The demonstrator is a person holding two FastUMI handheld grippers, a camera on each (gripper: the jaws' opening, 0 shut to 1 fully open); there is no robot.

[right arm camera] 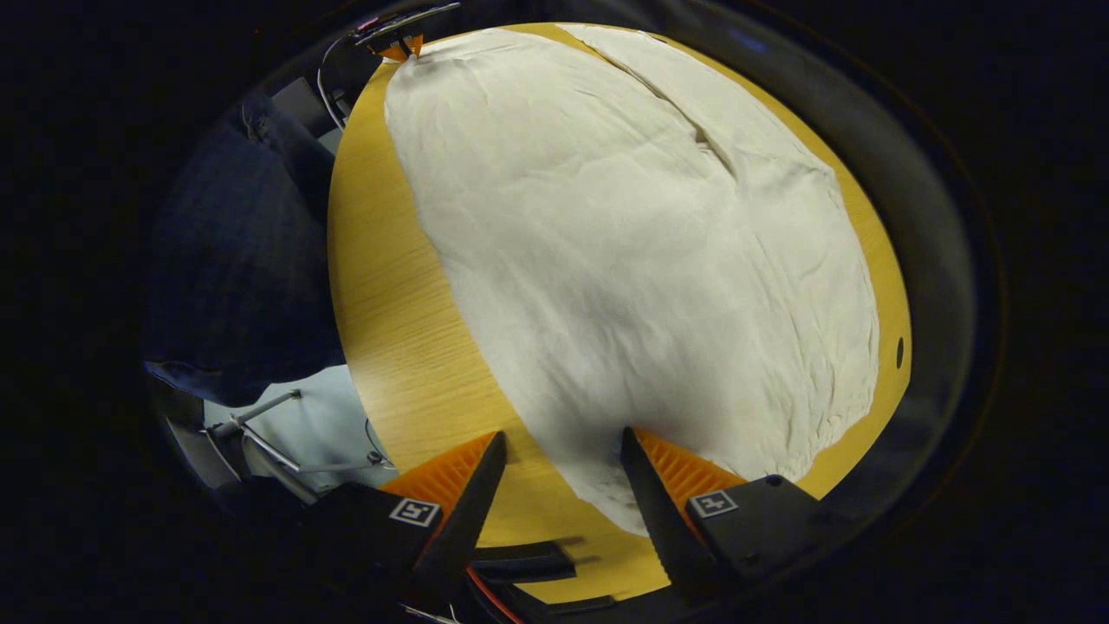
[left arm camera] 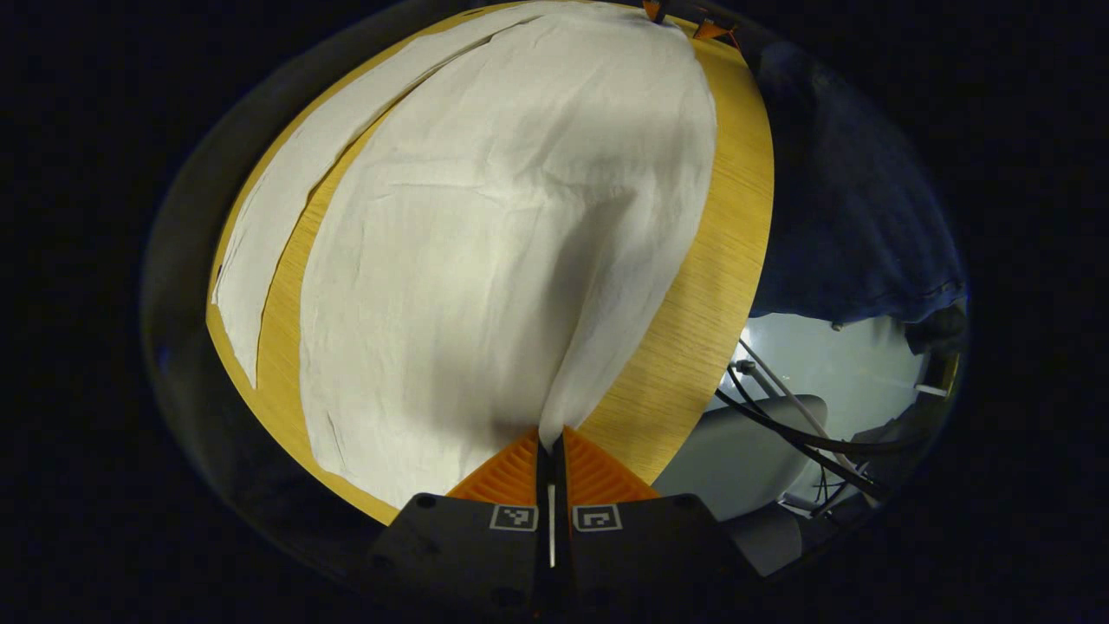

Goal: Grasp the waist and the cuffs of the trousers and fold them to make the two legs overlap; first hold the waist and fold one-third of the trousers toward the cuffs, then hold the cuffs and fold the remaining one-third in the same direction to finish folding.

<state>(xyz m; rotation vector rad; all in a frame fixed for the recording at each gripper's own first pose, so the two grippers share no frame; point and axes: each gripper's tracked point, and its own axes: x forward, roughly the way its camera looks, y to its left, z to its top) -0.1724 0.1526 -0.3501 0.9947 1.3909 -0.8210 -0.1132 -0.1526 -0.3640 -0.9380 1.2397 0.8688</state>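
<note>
White trousers (left arm camera: 511,225) lie spread on the wooden table (left arm camera: 693,329), the upper leg partly covering the lower one, whose strip shows at the left (left arm camera: 277,208). My left gripper (left arm camera: 551,440) is shut on the near edge of the upper leg at the cuff end, and the cloth rises in a ridge into its fingers. In the right gripper view the trousers (right arm camera: 641,251) reach down to my right gripper (right arm camera: 559,451), which is open. Its fingers straddle the waist corner lying flat on the table (right arm camera: 398,329). The left gripper (right arm camera: 400,45) appears far off at the top, and the right gripper (left arm camera: 684,19) at the far end.
A person in dark blue clothing (left arm camera: 849,199) stands close to the table's long edge (right arm camera: 234,251). A grey chair (left arm camera: 745,451) with cables and a pale floor (left arm camera: 849,364) lie beyond that edge. A small dark hole (right arm camera: 898,351) marks the tabletop near the trousers' far side.
</note>
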